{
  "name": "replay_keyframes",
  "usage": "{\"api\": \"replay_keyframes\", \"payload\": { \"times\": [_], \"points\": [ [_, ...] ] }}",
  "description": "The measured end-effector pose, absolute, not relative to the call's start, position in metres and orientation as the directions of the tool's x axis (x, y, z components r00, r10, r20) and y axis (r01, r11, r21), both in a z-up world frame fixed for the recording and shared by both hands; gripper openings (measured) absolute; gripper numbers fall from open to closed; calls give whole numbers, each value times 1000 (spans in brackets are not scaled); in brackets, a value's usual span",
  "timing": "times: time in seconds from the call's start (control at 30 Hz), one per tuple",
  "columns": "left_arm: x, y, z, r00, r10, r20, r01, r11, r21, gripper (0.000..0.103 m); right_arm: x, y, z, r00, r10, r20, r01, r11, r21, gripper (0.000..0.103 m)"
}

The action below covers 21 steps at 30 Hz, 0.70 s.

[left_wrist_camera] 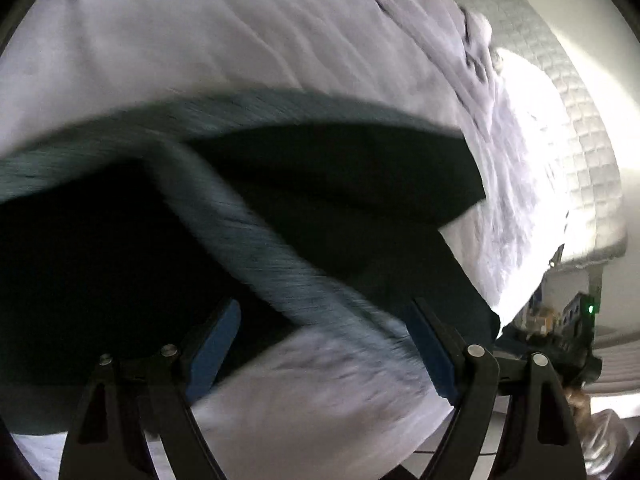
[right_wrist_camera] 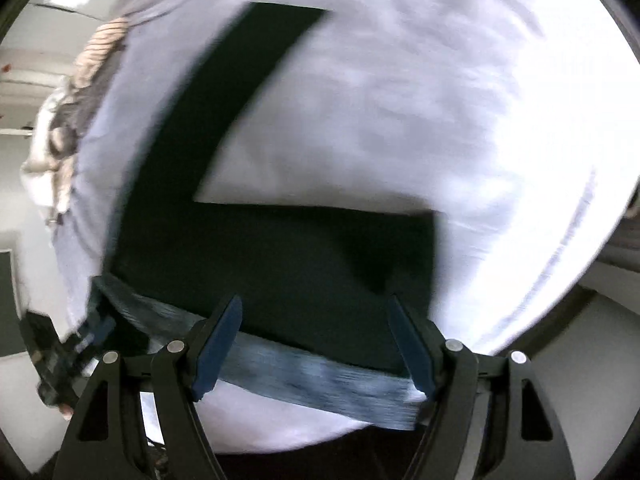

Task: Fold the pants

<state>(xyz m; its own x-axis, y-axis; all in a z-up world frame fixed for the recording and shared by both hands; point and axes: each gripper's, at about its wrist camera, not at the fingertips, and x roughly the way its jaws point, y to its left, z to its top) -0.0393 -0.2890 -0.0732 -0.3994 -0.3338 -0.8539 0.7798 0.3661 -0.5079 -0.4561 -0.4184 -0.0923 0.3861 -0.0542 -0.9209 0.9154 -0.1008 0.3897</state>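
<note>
Dark green fabric pants [right_wrist_camera: 280, 264] are lying ahead of both wide-open grippers [left_wrist_camera: 324, 344] [right_wrist_camera: 316, 340], one leg stretching lengthwise away over the pale sheet [right_wrist_camera: 400, 120].

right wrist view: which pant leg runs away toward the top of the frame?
The narrow leg angling up from the left side of the pants; the other leg lies crosswise just ahead of the open right gripper.

Left gripper [left_wrist_camera: 324, 344]: jaws wide apart, nothing pressed between them. Dark green fabric pants [left_wrist_camera: 340, 184] lie spread on the pale lavender bedsheet [left_wrist_camera: 200, 40]; grey ribbed waistband [left_wrist_camera: 248, 232] runs diagonally between the legs. Frame motion-blurred.
</note>
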Motion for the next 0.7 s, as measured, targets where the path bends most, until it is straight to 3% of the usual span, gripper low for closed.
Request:
{"api": "replay_keyframes", "payload": {
  "times": [0.1,0.2,0.23,0.3,0.33,0.53,0.7],
  "points": [
    [-60,-306,-85,-398,-294,-869,795,362,-486,86,-501,-409,-111,443,-6,-897,889,-132,440,78],
    [-74,-307,-94,-381,-278,-882,801,377,-465,86,-506,-398,-145,612,143,-778,789,-180,588,77],
    [-76,-308,-95,-381,-278,-882,795,389,-466,86,-503,-395,-155,646,186,-740,763,-189,618,70],
    [-74,-309,-93,-388,-283,-877,774,417,-477,86,-498,-393,-164,670,227,-707,742,-182,645,40],
    [-74,-311,-93,-396,-287,-872,759,432,-487,86,-498,-395,-165,698,233,-677,715,-194,671,17],
    [-66,-337,-69,-372,-365,-853,723,463,-514,86,-494,-456,-102,846,87,-527,534,-118,837,14],
    [-47,-391,-56,-256,-430,-866,760,464,-455,86,-475,-558,-68,869,-19,-495,495,-22,869,14]
  ]
}}
